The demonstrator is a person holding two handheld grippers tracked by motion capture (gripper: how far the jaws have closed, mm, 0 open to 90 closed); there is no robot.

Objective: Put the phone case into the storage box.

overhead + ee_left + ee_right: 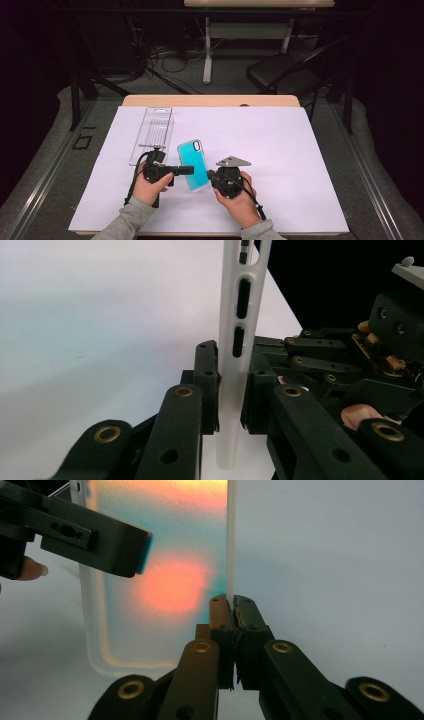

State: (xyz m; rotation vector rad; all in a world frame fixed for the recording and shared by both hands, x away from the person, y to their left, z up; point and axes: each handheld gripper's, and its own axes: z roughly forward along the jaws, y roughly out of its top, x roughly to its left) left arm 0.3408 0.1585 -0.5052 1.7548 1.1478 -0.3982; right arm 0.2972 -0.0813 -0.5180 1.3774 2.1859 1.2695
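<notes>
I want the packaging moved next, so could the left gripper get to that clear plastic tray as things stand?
Probably not yet: the left gripper is shut on the phone case. The clear plastic tray lies just beyond it, nothing between, so once it lets go the way looks free.

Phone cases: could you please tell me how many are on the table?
2. A teal phone case is clamped between both grippers near the front; a clear phone case lies flat behind the left gripper.

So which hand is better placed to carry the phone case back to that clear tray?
Probably left: the left gripper grips the phone case on the side nearest the clear tray; the right gripper grips its far edge.
</notes>
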